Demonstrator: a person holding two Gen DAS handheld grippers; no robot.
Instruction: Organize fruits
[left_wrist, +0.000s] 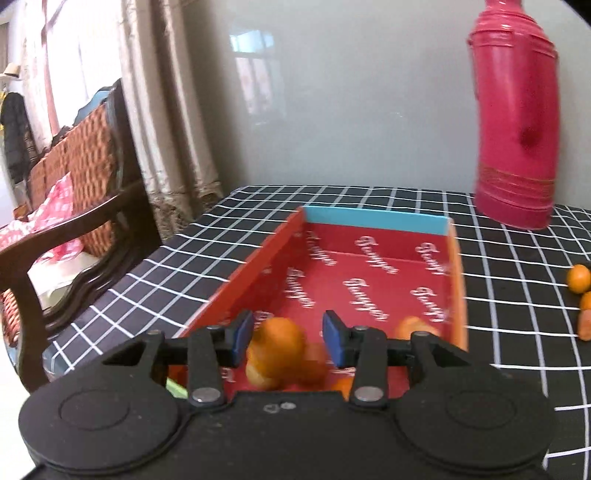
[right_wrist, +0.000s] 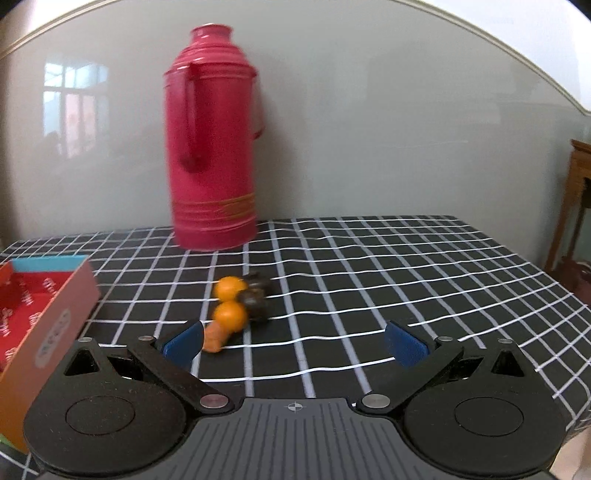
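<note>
A red cardboard box (left_wrist: 369, 266) with white script and a blue far edge lies open on the checked tablecloth. My left gripper (left_wrist: 289, 339) hovers over its near end. An orange fruit (left_wrist: 277, 338), blurred, sits between the blue pads, with a gap to the right pad, so the jaws stand open. More orange fruits (left_wrist: 413, 326) lie on the box floor. In the right wrist view, two oranges (right_wrist: 229, 315), a longish orange fruit (right_wrist: 216, 338) and dark brown fruits (right_wrist: 255, 299) cluster on the cloth. My right gripper (right_wrist: 295, 345) is wide open with nothing between its fingers, just right of that cluster.
A tall red thermos flask (right_wrist: 214, 147) stands at the back of the table against the pale wall. The box's outer side (right_wrist: 55, 317) is at the left of the right wrist view. A dark wooden chair (left_wrist: 74, 221) stands off the table's left edge, and wooden furniture (right_wrist: 580, 203) off the right.
</note>
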